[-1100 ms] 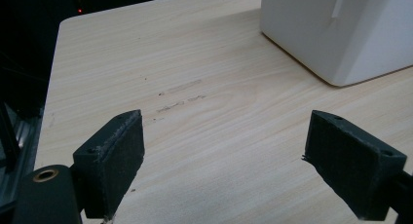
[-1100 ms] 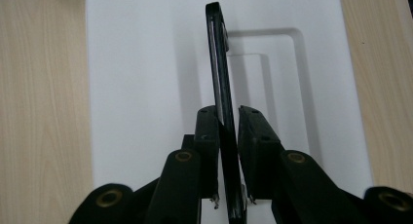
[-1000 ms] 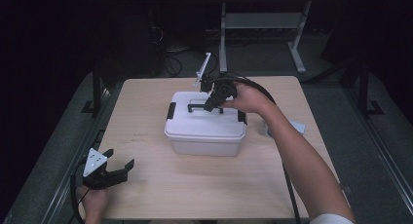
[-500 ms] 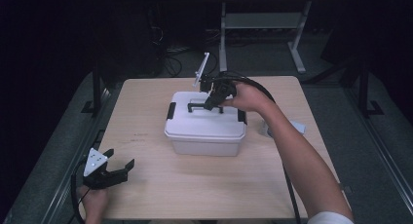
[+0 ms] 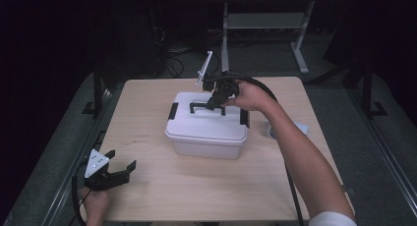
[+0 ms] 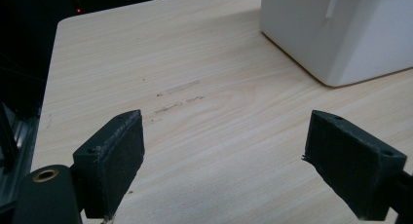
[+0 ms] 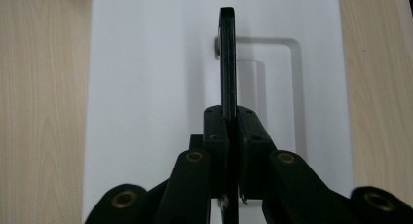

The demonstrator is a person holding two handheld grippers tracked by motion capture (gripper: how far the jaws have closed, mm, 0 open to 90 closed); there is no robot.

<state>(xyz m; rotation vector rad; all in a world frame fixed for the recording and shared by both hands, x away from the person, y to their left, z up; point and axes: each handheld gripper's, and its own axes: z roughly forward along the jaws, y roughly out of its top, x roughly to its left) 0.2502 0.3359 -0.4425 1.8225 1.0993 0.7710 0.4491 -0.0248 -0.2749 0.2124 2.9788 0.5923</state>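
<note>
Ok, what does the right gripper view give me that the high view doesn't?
Right gripper view: the right gripper pads clamped flat on the black handle, raised edge-on above its recess.
High view: the left gripper open near the table corner, side latches, something white by the forearm.
Both: the white box lid, handle and wood table.

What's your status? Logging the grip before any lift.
Right tool shut on black handle of white box. Left tool open, idle over table. Nothing in the way.
</note>
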